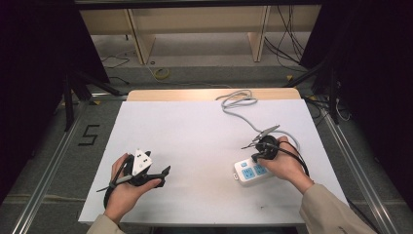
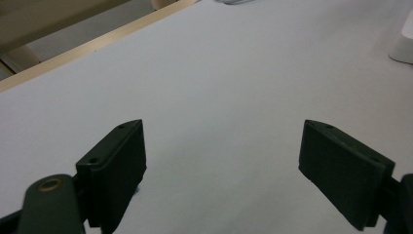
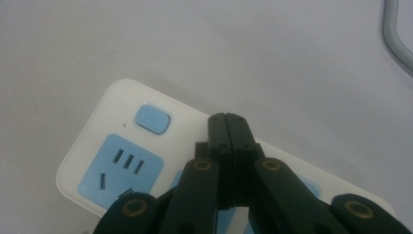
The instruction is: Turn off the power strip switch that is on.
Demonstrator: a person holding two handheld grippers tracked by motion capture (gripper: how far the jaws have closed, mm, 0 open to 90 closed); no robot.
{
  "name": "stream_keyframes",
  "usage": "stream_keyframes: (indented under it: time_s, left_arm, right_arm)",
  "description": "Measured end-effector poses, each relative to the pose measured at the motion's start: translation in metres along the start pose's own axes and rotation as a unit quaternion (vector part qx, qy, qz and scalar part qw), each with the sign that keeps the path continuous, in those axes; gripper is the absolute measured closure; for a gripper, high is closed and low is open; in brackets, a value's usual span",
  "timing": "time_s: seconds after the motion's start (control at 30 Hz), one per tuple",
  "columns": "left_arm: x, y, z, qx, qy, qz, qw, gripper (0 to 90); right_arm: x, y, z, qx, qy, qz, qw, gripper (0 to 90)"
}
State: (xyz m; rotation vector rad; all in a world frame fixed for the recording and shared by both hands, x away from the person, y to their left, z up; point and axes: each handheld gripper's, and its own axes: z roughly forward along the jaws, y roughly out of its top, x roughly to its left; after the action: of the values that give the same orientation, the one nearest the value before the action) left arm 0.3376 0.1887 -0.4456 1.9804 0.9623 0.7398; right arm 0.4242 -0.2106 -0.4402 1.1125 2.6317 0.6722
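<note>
A white power strip (image 1: 249,171) with light-blue sockets lies on the white table sheet at the right, its grey cable (image 1: 237,105) curling away toward the far edge. My right gripper (image 1: 255,157) hovers over the strip, jaws pressed together with nothing between them. In the right gripper view the shut tips (image 3: 228,122) sit just above the strip (image 3: 117,146), beside its blue switch button (image 3: 152,118). My left gripper (image 1: 165,173) rests at the near left of the sheet in a hand. Its two black pads (image 2: 117,161) stand wide apart over bare sheet.
The white sheet (image 1: 195,141) covers a wooden table whose far edge (image 1: 175,93) shows. A corner of the power strip (image 2: 403,46) shows at the right of the left gripper view. Metal rails and floor cables flank the table; wooden shelving stands behind.
</note>
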Motion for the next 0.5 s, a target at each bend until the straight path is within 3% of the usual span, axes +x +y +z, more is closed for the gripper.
stream_keyframes:
  time_s: [0.5]
  left_arm:
    - [0.0002,-0.0002,0.0001,0.004,-0.001,0.000,1.0000,18.0]
  right_arm:
    - [-0.0004,-0.0001,-0.0004,-0.001,0.002,-0.001,1.0000,90.0]
